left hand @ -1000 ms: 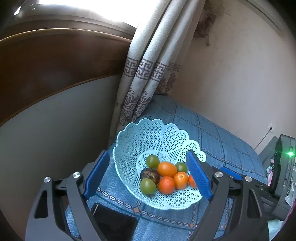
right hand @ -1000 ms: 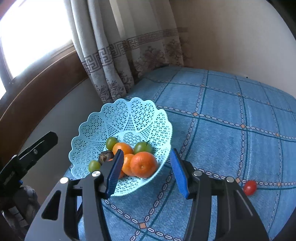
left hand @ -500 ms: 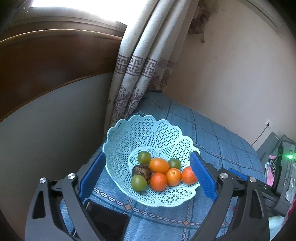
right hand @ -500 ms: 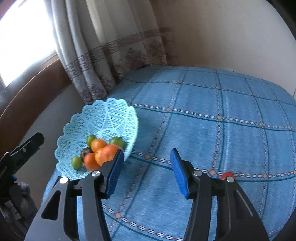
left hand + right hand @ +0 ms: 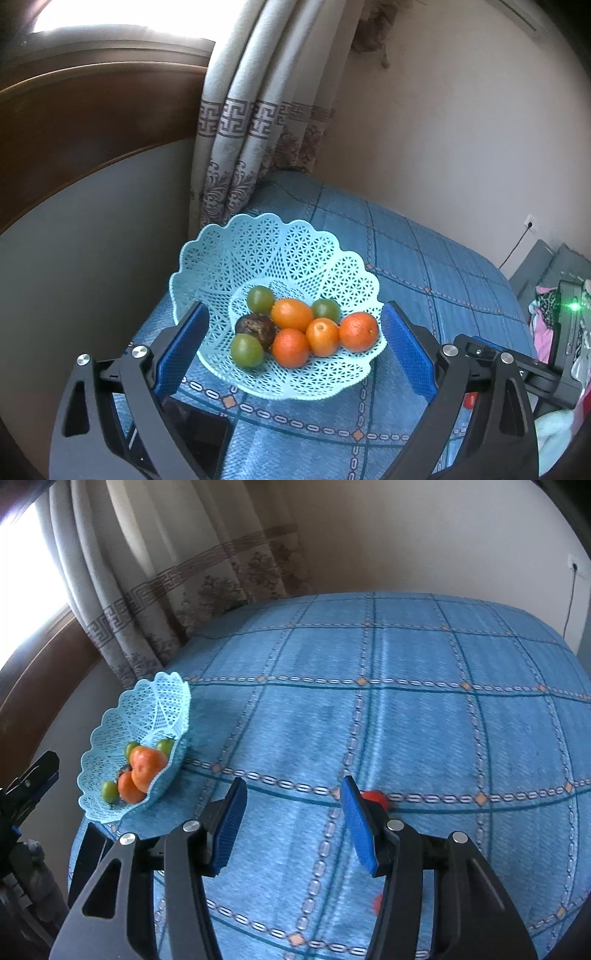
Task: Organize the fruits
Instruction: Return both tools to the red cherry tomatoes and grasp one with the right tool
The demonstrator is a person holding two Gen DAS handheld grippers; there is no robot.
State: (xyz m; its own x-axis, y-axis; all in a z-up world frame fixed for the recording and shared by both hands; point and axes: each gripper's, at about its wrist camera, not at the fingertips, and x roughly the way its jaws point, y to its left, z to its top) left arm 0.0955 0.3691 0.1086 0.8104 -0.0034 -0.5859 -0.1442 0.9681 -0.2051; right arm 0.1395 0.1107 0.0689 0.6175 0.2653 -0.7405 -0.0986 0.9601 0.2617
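Left tongs (image 5: pixel 291 341) stand wide apart with nothing between the blue pads (image 5: pixel 406 350) but the near side of the basket (image 5: pixel 273 254), which they flank without touching. That pale blue lattice basket sits at the corner of the bed (image 5: pixel 424 258) nearest the curtain (image 5: pixel 236 122), on a blue checked cover. Inside lie four orange fruits (image 5: pixel 291 314), three green fruits (image 5: pixel 260 299) and one dark brown fruit (image 5: pixel 256 326), bunched together at the bottom. A dark flat object (image 5: pixel 199 435) lies at the bed's near edge, below the basket.

Right tongs (image 5: pixel 291 819), seen from their own camera, are likewise open and empty above the middle of the cover. A small red fruit (image 5: pixel 375 798) rests on the bed just behind the right-hand pad (image 5: pixel 356 823), partly hidden by it and well apart from the basket (image 5: pixel 147 716), which stands at the bed's left corner. Another red patch (image 5: pixel 377 902) shows lower down beside the same finger; what it is cannot be told.
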